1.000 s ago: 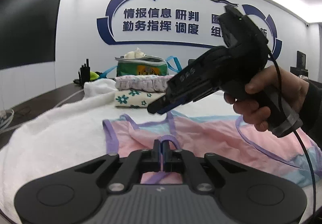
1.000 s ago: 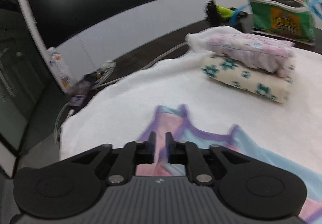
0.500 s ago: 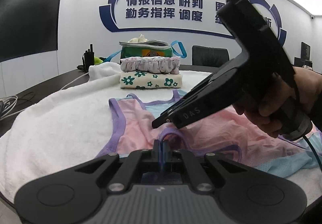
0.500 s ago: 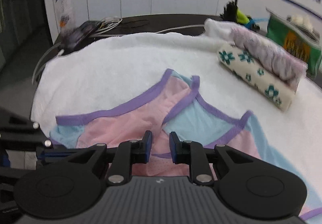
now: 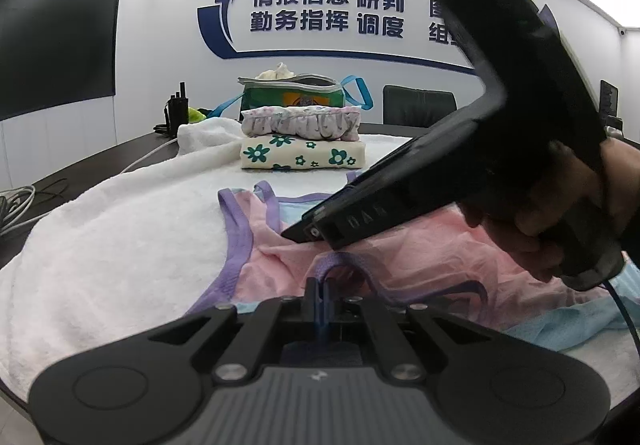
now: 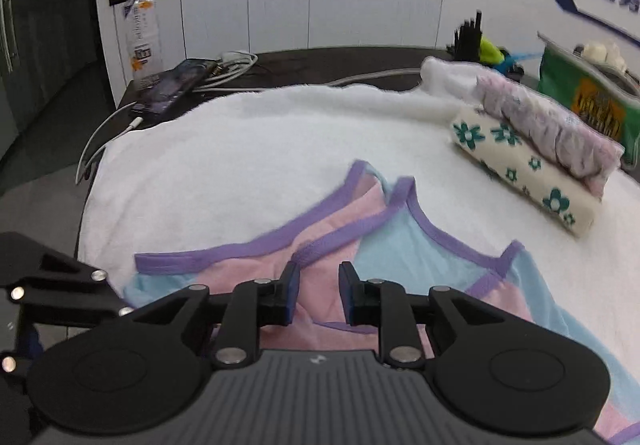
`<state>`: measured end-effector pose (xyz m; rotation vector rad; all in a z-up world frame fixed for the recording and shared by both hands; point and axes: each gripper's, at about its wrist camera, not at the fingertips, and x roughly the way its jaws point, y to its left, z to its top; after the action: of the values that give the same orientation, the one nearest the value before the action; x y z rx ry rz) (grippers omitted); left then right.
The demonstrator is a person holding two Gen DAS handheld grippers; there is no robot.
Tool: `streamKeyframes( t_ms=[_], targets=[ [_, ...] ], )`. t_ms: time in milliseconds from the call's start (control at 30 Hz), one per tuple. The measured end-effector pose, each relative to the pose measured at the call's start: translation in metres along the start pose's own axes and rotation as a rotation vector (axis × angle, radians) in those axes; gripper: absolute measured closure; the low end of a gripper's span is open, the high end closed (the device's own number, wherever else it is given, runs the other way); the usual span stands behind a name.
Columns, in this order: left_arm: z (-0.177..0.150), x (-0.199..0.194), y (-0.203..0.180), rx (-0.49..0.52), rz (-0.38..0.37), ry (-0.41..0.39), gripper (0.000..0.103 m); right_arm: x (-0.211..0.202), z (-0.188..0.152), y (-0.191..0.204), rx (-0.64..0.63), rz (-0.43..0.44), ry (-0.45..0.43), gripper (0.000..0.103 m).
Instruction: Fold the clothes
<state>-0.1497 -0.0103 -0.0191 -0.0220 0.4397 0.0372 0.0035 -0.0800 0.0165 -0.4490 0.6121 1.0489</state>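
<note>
A pink and light-blue top (image 6: 400,245) with purple trim lies rumpled on a white towel (image 6: 240,149). In the left wrist view my left gripper (image 5: 322,285) is shut on a purple strap loop (image 5: 340,259) at the near edge of the top (image 5: 420,257). My right gripper (image 5: 304,235), held by a hand (image 5: 560,213), comes in from the right and points down at the pink cloth just beyond the strap. Seen from its own camera, the right gripper (image 6: 319,277) stands narrowly open, its pads apart over pink fabric and gripping nothing.
Two folded garments (image 6: 528,181) are stacked at the back right of the towel, with a green bag (image 6: 580,93) behind them. A bottle (image 6: 140,29), a phone (image 6: 172,89) and cables lie on the dark table at the back left. An office chair (image 5: 420,105) stands beyond.
The right gripper has swung in and come lower, rolling level, and now hovers close over the pink cloth near the strap. The left gripper has kept its hold and barely moved.
</note>
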Motion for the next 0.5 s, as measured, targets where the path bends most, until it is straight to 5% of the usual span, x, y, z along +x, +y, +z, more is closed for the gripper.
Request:
streamKeyframes(
  t_ms=[267,500],
  targets=[
    [-0.001,0.001,0.003,-0.009,-0.009,0.001,0.102,-0.008,-0.010,0.023,-0.147,-0.102,0.003,0.072],
    [-0.001,0.002,0.003,-0.010,-0.004,0.004,0.102,-0.005,-0.011,0.019,-0.160,-0.018,0.019,0.073]
  ],
)
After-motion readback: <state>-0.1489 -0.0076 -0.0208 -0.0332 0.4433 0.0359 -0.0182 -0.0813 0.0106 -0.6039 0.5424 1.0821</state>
